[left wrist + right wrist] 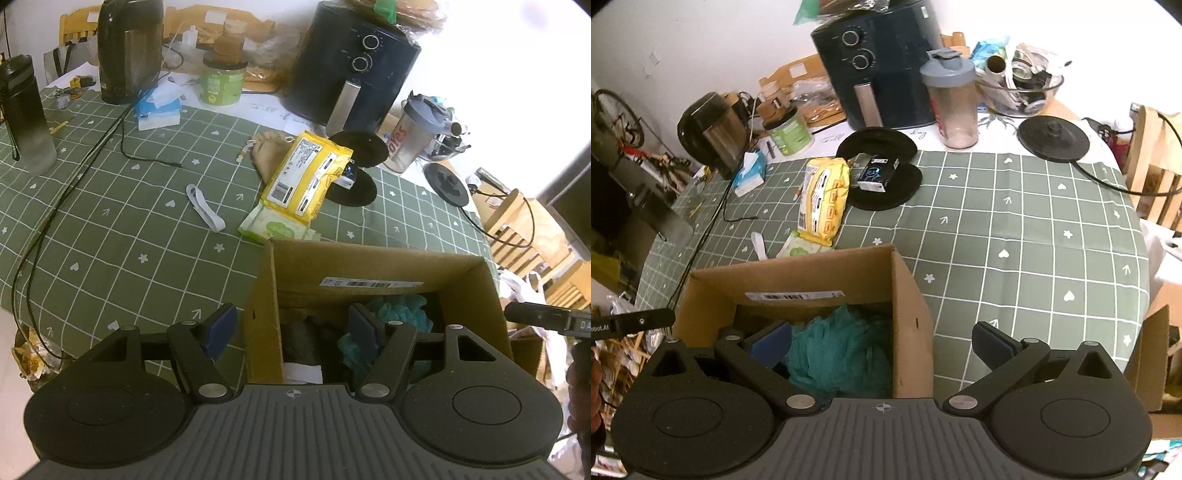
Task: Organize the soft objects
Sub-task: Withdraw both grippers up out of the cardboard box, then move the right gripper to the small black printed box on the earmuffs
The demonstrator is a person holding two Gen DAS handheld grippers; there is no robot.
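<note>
A cardboard box (pixel 373 267) (pixel 908 295) stands at the near edge of the green checked table. A teal fluffy cloth (pixel 400 314) (pixel 842 354) and a dark soft item (pixel 301 341) lie inside it. My left gripper (pixel 293 330) is open and straddles the box's left wall. My right gripper (pixel 882 343) is open and straddles the box's right wall. Both are empty. Behind the box lie a yellow wipes pack (pixel 306 175) (pixel 825 195), a green tissue pack (pixel 277 227) (pixel 801 247), a beige cloth pouch (pixel 267 153) and a white strap (pixel 205 206) (pixel 760 245).
At the back stand a dark air fryer (pixel 351 62) (pixel 879 62), a kettle (pixel 129 48) (pixel 713 129), a green jar (pixel 221 79), a shaker bottle (pixel 413 133) (pixel 955 99), black round pads with a small box (pixel 879 173), a kettle base (pixel 1052 136). A bottle (pixel 26 110) and cables (pixel 66 184) lie left.
</note>
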